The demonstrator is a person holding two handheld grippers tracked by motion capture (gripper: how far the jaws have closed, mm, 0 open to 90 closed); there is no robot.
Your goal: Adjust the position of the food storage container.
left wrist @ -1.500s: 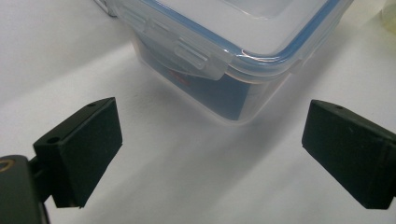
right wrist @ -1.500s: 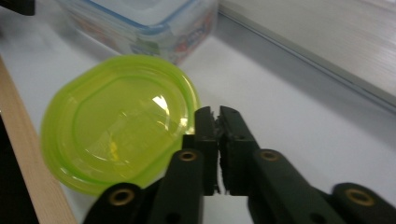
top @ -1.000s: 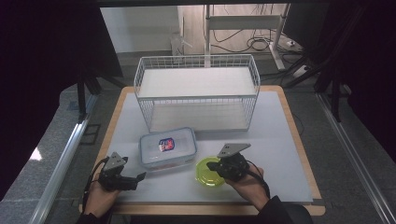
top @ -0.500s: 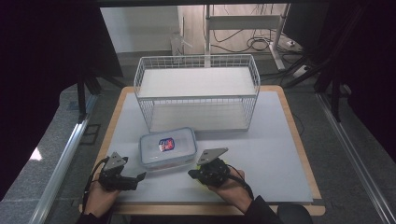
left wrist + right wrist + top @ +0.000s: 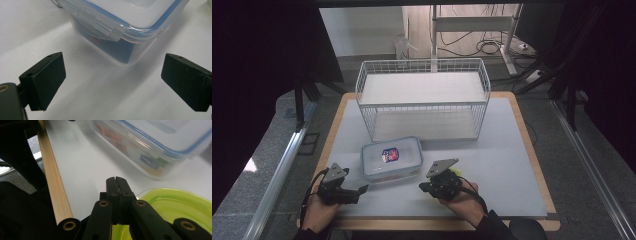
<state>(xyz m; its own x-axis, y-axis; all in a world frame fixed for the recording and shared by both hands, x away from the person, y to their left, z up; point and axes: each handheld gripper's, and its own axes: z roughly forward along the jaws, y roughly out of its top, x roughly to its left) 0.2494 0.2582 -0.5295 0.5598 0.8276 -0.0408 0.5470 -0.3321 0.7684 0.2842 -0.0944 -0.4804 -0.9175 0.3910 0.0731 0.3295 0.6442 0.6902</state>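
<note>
A clear rectangular food container (image 5: 392, 156) with a blue-sealed lid and a coloured label sits on the table's near left half. My left gripper (image 5: 362, 190) rests on the table to its near left, open, with the container's corner (image 5: 125, 25) just ahead of the wide gap between its jaws (image 5: 112, 82). My right gripper (image 5: 424, 187) lies to the container's near right, its jaws pressed together (image 5: 117, 181) with nothing visible between them. A yellow-green round lid (image 5: 180, 205) lies flat under and beside this gripper, and a sliver of that lid (image 5: 455, 173) peeks out behind the hand.
A white wire basket shelf (image 5: 422, 100) stands across the back of the grey table mat (image 5: 502, 165). The table's wooden front edge (image 5: 53, 190) runs close by the right gripper. Cables and stand legs lie on the floor beyond the table.
My right gripper has slid left over the green lid, toward the container's near right corner. The left gripper and the container have stayed put.
</note>
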